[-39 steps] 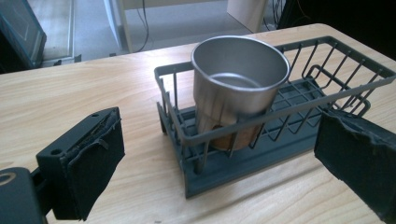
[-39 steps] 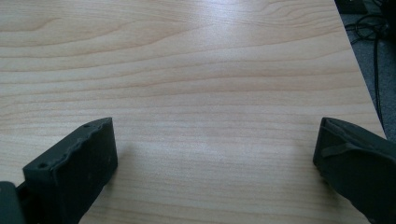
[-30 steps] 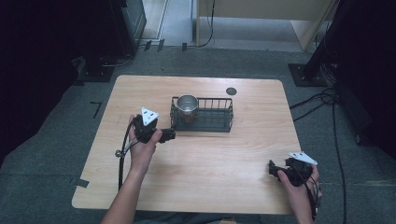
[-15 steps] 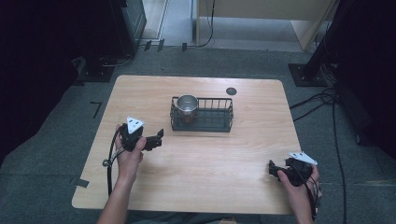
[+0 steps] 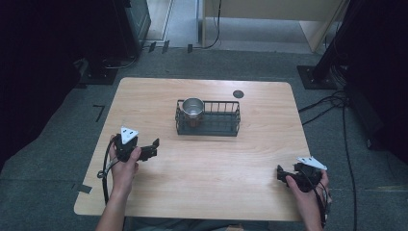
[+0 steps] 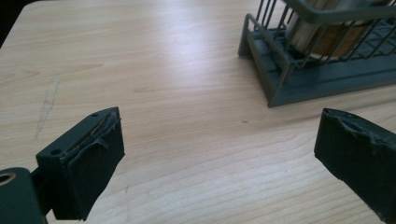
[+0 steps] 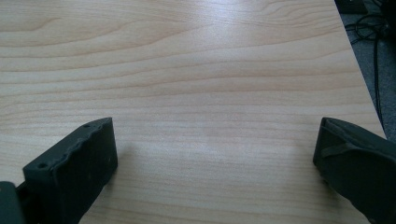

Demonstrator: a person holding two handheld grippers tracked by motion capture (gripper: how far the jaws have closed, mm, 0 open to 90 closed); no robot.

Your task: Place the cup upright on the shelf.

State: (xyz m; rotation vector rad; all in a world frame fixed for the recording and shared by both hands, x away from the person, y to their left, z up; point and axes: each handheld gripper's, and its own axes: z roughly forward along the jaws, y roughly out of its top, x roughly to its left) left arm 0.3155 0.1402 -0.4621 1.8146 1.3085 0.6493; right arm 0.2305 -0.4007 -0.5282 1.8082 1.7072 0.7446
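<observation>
Wooden table (image 5: pixel 202 168): both my claws gape empty; steel cup (image 5: pixel 193 108) in basket (image 5: pixel 226 131) looks rigid, slick, so grip its rim.

Open counter, one obstacle
I see bare counter (image 5: pixel 211 163) between both hands; only the wire basket (image 5: pixel 208 126) with its metal cup (image 5: pixel 193 108) blocks passage mid-counter.

A shiny metal cup (image 5: pixel 193 109) stands upright in the left end of a dark wire basket (image 5: pixel 216 129), twelve o'clock of table centre
</observation>
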